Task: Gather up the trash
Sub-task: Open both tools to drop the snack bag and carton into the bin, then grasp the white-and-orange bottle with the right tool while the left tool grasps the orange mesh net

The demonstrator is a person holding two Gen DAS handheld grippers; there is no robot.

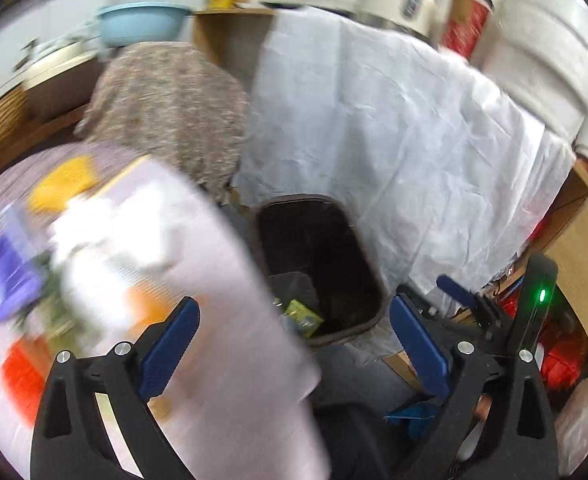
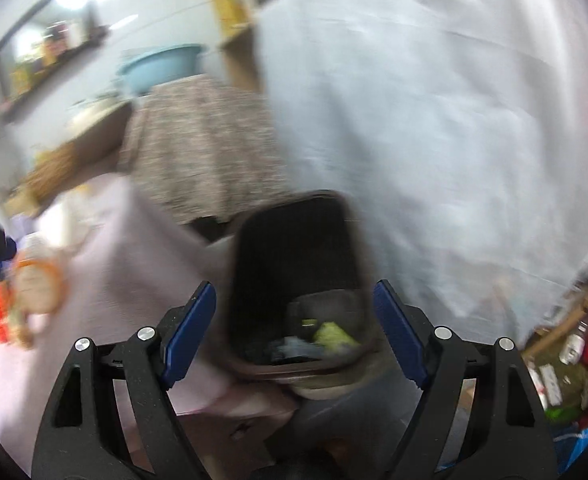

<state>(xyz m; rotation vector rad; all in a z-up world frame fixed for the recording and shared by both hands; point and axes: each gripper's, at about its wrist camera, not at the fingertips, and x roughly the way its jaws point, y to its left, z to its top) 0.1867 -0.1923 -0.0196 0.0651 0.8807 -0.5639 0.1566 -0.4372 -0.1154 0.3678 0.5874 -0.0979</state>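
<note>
both the left gripper [image 1: 294,332] and right gripper [image 2: 294,328] hang spread and empty above the bin [image 1: 353,322], while remaining trash [image 1: 106,248] sits on the table [image 1: 230,360] left of it, so a blurred, hasty swing back could clip the table edge.

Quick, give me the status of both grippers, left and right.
Left gripper: open, holding nothing, beside the dark trash bin.
Right gripper: open, holding nothing, aimed into the same bin.
</note>
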